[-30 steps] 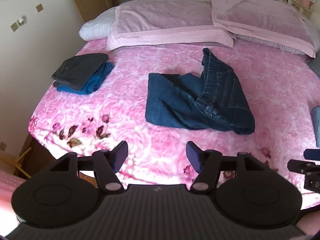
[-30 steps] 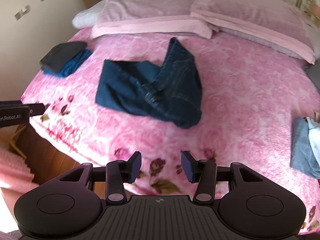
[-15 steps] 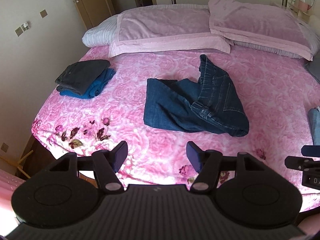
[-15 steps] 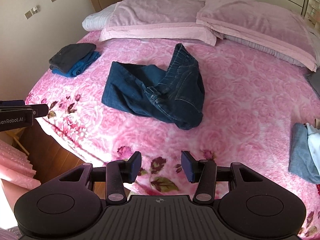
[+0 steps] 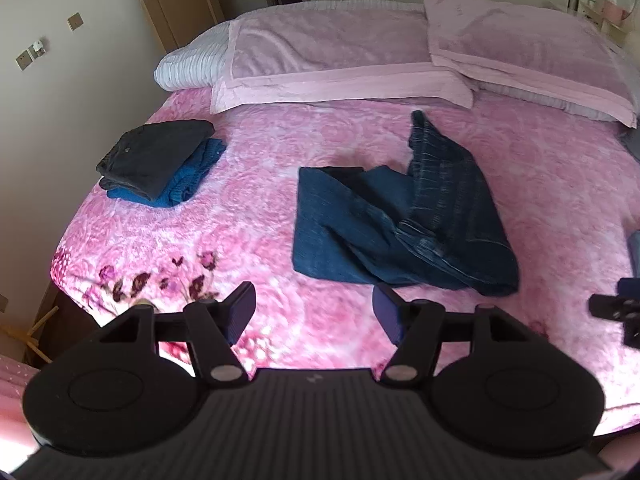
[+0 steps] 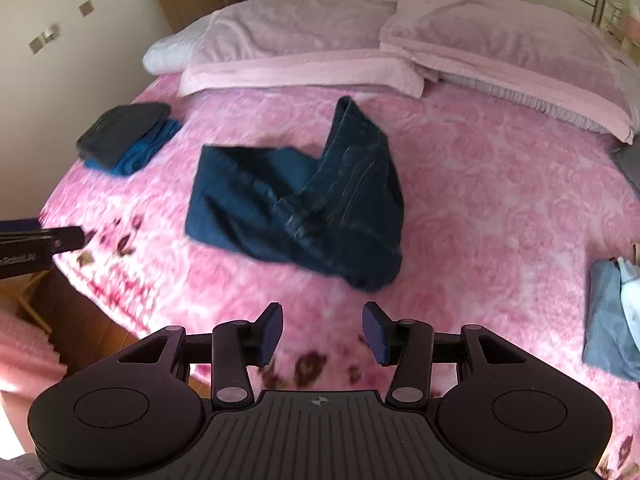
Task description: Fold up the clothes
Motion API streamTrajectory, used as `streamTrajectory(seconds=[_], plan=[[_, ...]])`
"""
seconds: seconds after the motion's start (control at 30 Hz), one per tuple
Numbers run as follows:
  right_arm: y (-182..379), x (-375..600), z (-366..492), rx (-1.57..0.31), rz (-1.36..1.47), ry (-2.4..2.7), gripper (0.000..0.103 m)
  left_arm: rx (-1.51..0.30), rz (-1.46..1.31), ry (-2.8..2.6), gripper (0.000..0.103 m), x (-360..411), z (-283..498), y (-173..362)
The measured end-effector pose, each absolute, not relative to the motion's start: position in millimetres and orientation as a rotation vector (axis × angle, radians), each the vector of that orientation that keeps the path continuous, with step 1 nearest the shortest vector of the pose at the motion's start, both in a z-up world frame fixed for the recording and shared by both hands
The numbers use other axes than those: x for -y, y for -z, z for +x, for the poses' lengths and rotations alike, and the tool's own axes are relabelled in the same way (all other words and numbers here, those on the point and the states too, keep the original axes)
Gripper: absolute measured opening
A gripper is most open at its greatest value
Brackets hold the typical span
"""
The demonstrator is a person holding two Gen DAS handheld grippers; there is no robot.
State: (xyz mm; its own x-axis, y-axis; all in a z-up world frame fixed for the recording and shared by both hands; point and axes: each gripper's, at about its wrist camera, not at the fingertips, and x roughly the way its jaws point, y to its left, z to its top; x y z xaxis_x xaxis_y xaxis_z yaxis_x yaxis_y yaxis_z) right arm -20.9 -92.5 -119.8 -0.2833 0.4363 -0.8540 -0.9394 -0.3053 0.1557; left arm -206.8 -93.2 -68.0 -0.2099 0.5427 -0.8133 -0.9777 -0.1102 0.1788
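Crumpled dark blue jeans [image 5: 404,220] [image 6: 304,204] lie in a loose heap in the middle of the pink flowered bed [image 5: 248,208] [image 6: 500,200]. My left gripper [image 5: 314,312] hovers open over the bed's near edge, short of the jeans, with nothing between its fingers. My right gripper [image 6: 322,330] is also open and empty, over the near edge below the jeans. Each gripper's tip pokes into the other's view: the right one [image 5: 616,312] at the far right, the left one [image 6: 40,240] at the far left.
A folded stack, dark grey garment on a blue one [image 5: 160,160] [image 6: 128,138], sits at the bed's left. Light blue and grey clothes [image 6: 612,316] lie at the right edge. Pink pillows [image 5: 340,60] [image 6: 500,48] line the head. Wooden floor [image 6: 88,332] shows beyond the near-left corner.
Both views have shifted back and forth a little over the bed; the jeans now sit slightly nearer in the frames than half a second ago. Both grippers' jaws kept their width.
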Motion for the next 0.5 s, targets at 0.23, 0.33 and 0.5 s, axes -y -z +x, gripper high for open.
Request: streamTrajectory(seconds=[0.23, 0.33, 0.5], plan=[[140.8, 46.8, -30.8, -0.775, -0.841, -1.659, 0.048, -0.948, -0.705, -1.568, 0.061, 15.3, -254.4, 85.7], [161.1, 30.3, -43.0, -0.774, -0.875, -1.589, 0.048, -0.985, -0.715, -1.518, 0.061, -18.1, -272.9, 101.7], [205.6, 10.9, -74.7, -0.798, -0.973, -1.513, 0.048, -1.04, -0.739, -1.424, 0.061, -59.2, -302.4, 137.7]])
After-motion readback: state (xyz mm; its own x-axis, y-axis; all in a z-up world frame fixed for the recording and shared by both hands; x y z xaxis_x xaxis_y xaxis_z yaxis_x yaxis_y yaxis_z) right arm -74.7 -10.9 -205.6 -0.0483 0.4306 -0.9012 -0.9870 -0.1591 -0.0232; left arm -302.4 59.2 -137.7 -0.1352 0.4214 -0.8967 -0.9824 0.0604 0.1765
